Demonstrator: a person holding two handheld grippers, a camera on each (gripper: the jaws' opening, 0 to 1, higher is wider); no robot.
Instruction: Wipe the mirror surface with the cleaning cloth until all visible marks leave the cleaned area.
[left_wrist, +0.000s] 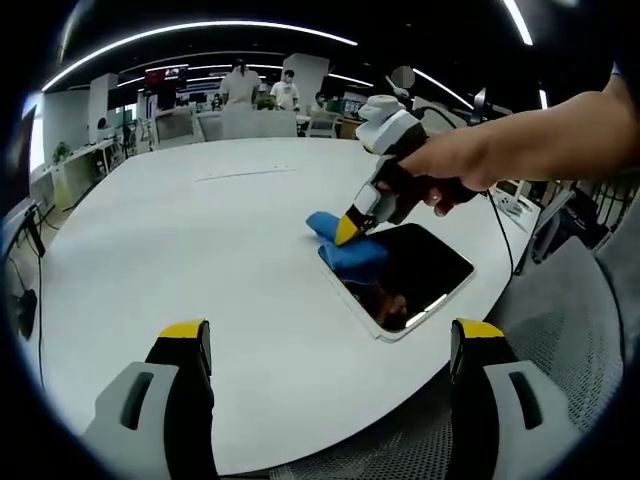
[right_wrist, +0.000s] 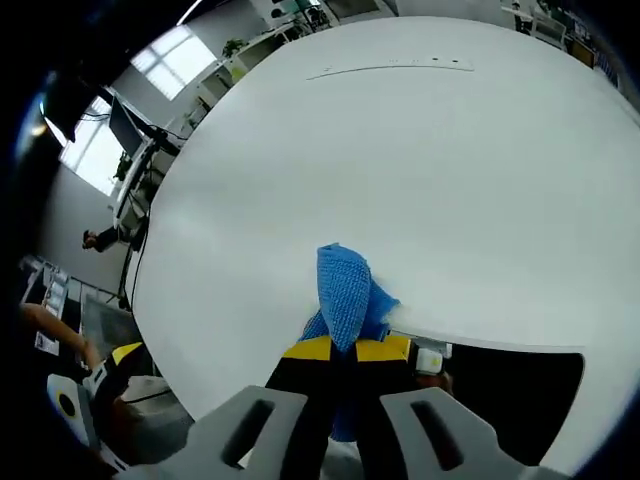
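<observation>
In the left gripper view, the left gripper (left_wrist: 330, 345) rises from the bottom edge with its two yellow-tipped jaws wide apart and nothing between them, held back over the near edge of the white table (left_wrist: 180, 240) and taking no part in the work. Just beyond it lies the mirror (left_wrist: 410, 272), a dark rounded rectangle flat on the table near the edge closest to the person, its glass reflecting dim shapes so that marks on it are too faint to judge. At its far-left corner the right gripper (left_wrist: 347, 231), gripped by the person's hand (left_wrist: 450, 170), presses down with its jaws clamped on the blue cleaning cloth (left_wrist: 345, 250), which sits partly on the mirror's corner and partly on the table. In the right gripper view the same cloth (right_wrist: 345, 290) stands bunched up between the closed yellow jaw tips of that gripper (right_wrist: 347, 350), with the mirror's dark edge (right_wrist: 520, 390) running off to the right beneath it. The wiping step looks under way but only at one corner; most of the glass appears untouched. The next move probably calls for dragging the cloth across the glass toward the opposite corner, keeping pressure even so the mirror does not slide toward the table edge. Far back, office desks and a few standing people (left_wrist: 240, 85) are visible.
</observation>
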